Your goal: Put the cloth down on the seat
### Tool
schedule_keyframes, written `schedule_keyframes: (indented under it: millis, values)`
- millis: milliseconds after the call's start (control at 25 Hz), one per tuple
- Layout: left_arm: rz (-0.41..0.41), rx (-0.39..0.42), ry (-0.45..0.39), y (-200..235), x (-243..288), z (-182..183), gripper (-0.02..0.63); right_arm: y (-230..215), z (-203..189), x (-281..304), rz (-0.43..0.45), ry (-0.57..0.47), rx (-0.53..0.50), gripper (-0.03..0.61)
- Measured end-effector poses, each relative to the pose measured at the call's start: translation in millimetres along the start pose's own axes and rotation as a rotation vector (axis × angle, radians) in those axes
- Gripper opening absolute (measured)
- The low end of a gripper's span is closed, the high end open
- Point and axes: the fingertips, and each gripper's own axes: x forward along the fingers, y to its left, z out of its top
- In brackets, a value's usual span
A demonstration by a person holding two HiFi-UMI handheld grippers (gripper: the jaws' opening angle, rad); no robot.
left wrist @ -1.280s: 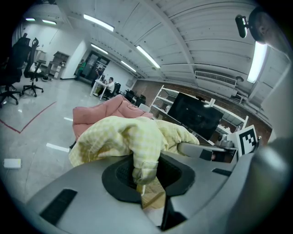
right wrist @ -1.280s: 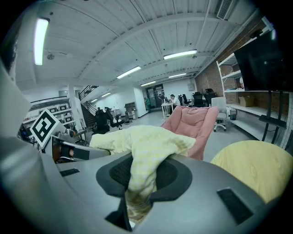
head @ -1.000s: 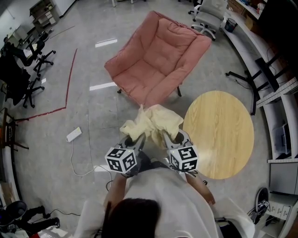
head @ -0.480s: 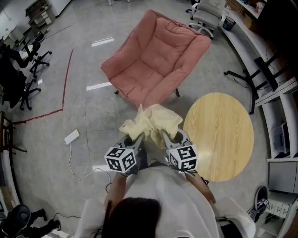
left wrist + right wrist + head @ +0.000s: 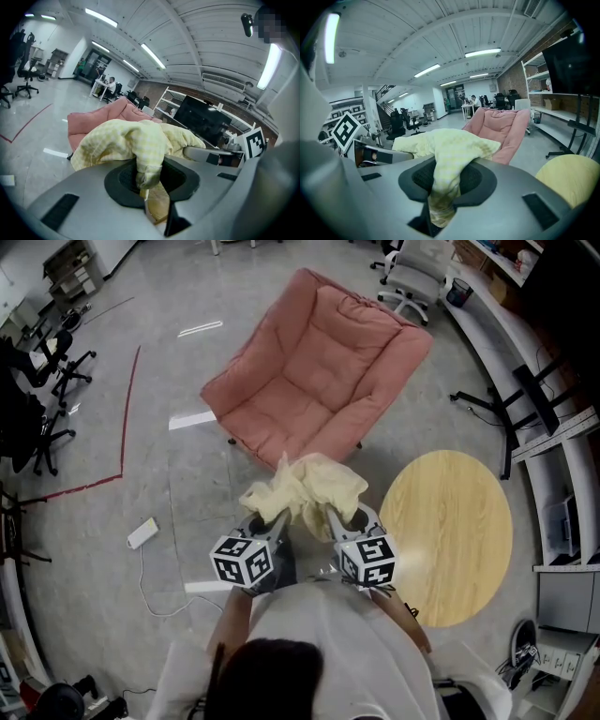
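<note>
Though bunched, cloth [image 5: 302, 486] lengthwise left-to-right.

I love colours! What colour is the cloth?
Pale yellow checked cloth, clearest in left gripper view.

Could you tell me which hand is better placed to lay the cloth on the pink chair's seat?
Left, marginally. The left tool and right tool both clamp the cloth, so they should go together; the chair opens toward the left one, and the round table flanks the right.
</note>
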Motion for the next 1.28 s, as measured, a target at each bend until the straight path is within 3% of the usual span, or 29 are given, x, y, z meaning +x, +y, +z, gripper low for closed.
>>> schedule_keyframes:
  millis: [840, 1280]
  values:
    - [-0.135, 0.068, 0.115, 124, 83, 131, 0.086, -18, 82, 162, -0.163, 0.002, 0.081, 0.104]
    - [-0.141, 0.056, 0.16, 164, 116, 157, 0.086, -25, 94, 216, -0.179, 0.055, 0.088, 0.104]
